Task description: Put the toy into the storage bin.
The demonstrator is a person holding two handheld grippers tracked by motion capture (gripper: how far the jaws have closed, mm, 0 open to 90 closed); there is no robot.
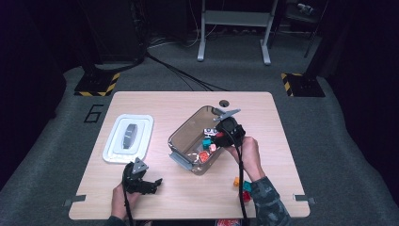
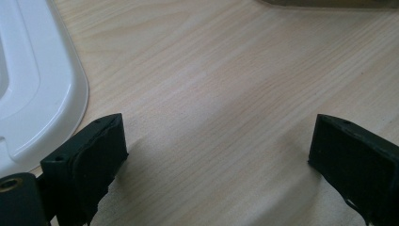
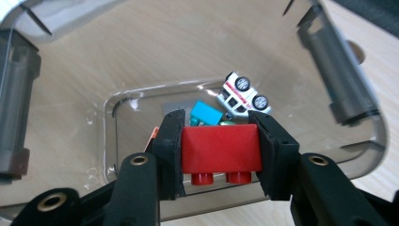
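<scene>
Over the clear bin near the middle of the wooden table, the right gripper hangs with its jaws pointing down into the open top. In the right gripper view those jaws pinch a red brick from both sides — the black pads lie flat against its two ends, and its two round studs point toward the camera, below the block. The brick sits squarely between the pads, above the bin's floor and clear of it.

On the bin's floor beyond the brick lie a teal block and a white toy car tipped on its side, wheels showing; the car is just beside the teal block, on the side nearer the bin's latch. An orange piece peeks out past the gripper's left-hand pad.

Left of the bin, well apart from it, a white lid lies flat on the table. The left gripper rests near the table's front edge, in front of the lid and away from the bin; its jaws are spread wide with bare tabletop between them — nothing held. Just off the bin's right front corner, by the person's right sleeve, a few more small blocks lie on the table.
</scene>
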